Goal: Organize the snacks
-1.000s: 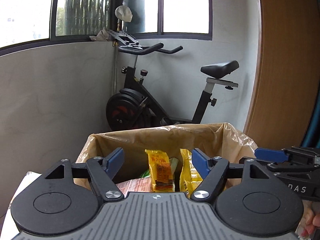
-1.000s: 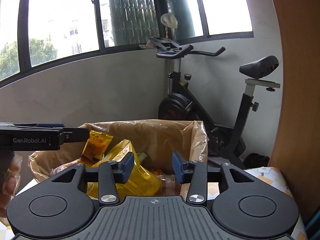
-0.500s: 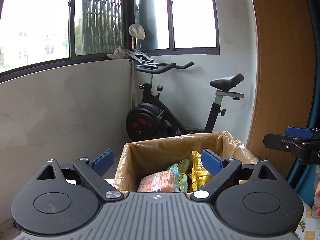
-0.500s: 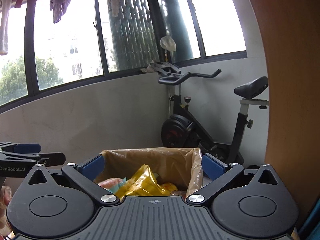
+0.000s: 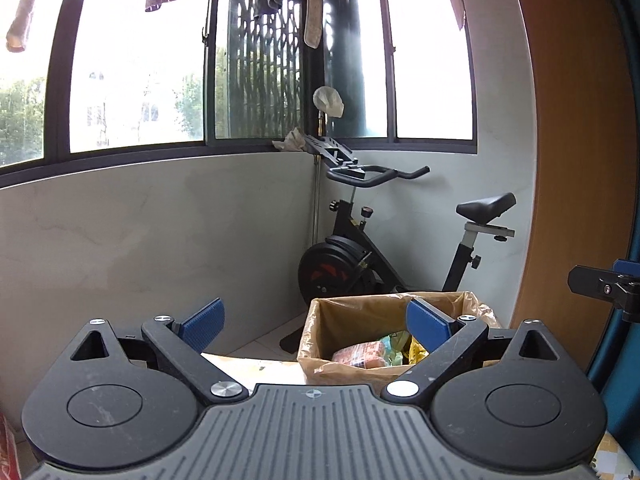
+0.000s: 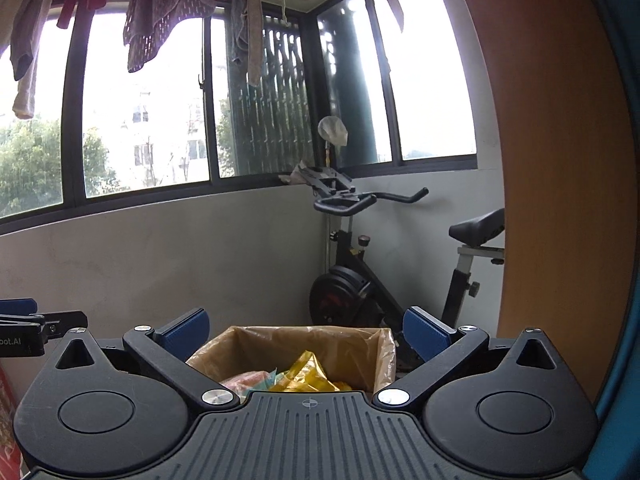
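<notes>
Left wrist view: lined box (image 5: 320,320) holding snack packets (image 5: 366,356); left gripper (image 5: 316,322) opening, empty. Right gripper (image 6: 306,330) spread wide, empty.

Background only: black exercise bike (image 5: 372,256) in the room corner, flywheel low with a red mark, handlebars (image 5: 376,172) pointing right, saddle (image 5: 486,205) on a pale post; a crumpled whitish bag (image 5: 328,100) capping a thin pole just behind the handlebars; crumpled paper (image 5: 290,142) on the sill beside it; dark-framed windows (image 5: 136,80) wrap both walls, trees and pale buildings outside; perforated dark panel (image 5: 256,64) behind the middle pane; laundry (image 6: 168,8) hanging along the top edge, reddish and grey pieces; grey marbled wall (image 5: 140,236) under the sill; curved orange-brown wood panel (image 5: 576,152) on the right, blue edge past it.
</notes>
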A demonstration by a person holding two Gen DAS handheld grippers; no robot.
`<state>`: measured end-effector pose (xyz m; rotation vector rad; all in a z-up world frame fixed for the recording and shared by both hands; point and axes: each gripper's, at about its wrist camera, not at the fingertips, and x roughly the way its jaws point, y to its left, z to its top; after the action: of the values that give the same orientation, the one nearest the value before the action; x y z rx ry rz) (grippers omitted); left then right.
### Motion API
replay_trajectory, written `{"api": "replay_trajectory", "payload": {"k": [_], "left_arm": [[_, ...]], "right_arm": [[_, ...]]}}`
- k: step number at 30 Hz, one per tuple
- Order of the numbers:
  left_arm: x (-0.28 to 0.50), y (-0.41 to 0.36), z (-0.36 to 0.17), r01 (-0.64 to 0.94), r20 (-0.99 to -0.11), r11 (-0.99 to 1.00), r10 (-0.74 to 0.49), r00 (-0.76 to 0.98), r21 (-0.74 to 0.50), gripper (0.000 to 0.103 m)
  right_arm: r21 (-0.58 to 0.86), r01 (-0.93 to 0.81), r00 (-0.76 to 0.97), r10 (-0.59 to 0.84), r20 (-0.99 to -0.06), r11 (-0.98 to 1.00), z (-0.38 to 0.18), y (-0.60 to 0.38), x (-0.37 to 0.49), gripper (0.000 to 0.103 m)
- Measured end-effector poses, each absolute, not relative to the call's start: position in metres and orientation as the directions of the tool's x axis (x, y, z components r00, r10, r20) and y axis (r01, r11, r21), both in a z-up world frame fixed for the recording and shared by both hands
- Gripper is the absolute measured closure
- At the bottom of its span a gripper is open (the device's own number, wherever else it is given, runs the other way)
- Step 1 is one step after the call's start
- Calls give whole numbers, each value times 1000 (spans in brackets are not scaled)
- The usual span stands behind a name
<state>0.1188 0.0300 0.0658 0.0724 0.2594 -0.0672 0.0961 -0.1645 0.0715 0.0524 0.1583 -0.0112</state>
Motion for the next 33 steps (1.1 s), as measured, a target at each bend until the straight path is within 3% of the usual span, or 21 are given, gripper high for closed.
{"api": "replay_trajectory", "payload": {"k": [33], "left_arm": [[82, 47, 78, 15, -200, 1000, -16, 980, -8, 4]], "right_arm": [[19, 15, 987, -12, -158, 1000, 85, -146, 64, 0]]}}
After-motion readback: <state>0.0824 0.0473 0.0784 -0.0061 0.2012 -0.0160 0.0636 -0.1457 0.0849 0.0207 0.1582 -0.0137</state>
